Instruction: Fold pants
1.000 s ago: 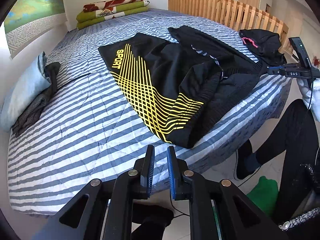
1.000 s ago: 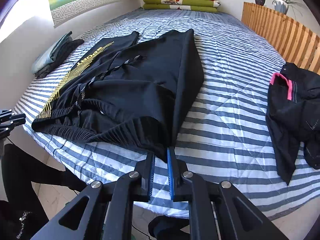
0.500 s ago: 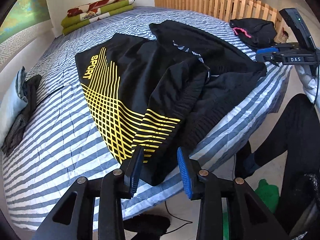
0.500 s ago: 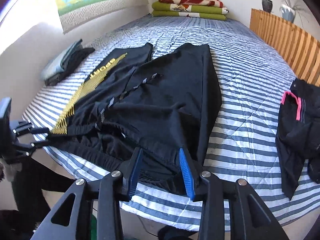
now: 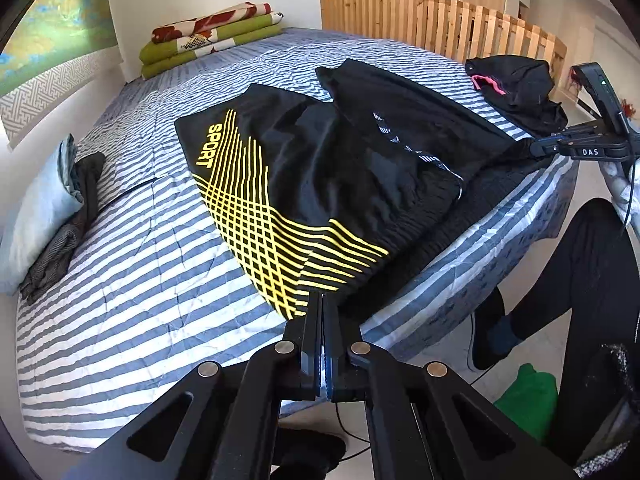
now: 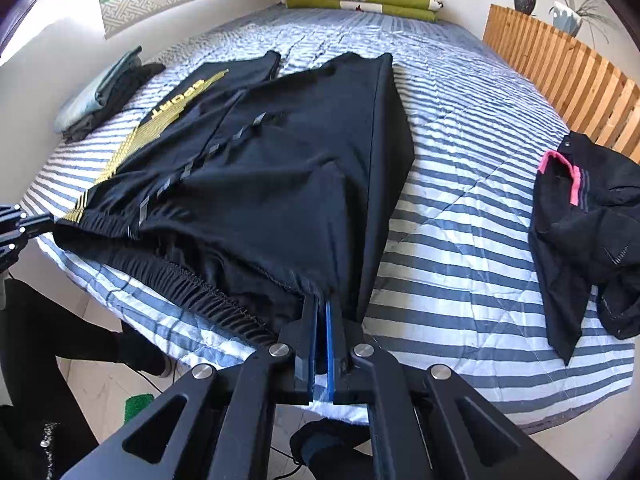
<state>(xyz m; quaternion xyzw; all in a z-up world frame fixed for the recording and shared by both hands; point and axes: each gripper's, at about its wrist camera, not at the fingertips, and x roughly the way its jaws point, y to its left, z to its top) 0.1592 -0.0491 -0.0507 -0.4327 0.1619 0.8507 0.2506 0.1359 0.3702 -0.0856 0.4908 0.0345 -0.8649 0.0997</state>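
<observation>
jaws: both pairs clenched on the waistband of the pants (image 5: pixel 320 184) — left gripper (image 5: pixel 322 304) at one end, right gripper (image 6: pixel 322 308) at the other.
pants: black, on the striped bed (image 5: pixel 132 280), waist at the near edge.
long axis: legs run away from both grippers.
pose: grippers level, well apart — waistband stretched between them.

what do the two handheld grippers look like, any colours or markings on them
Both are matte black with angular cut-out linkage arms and round silver pivot bolts. The left gripper and right gripper each have flat fingers lined with blue pads. Seen from the side, the right one carries a white "DAS" label and a small green light.
</observation>
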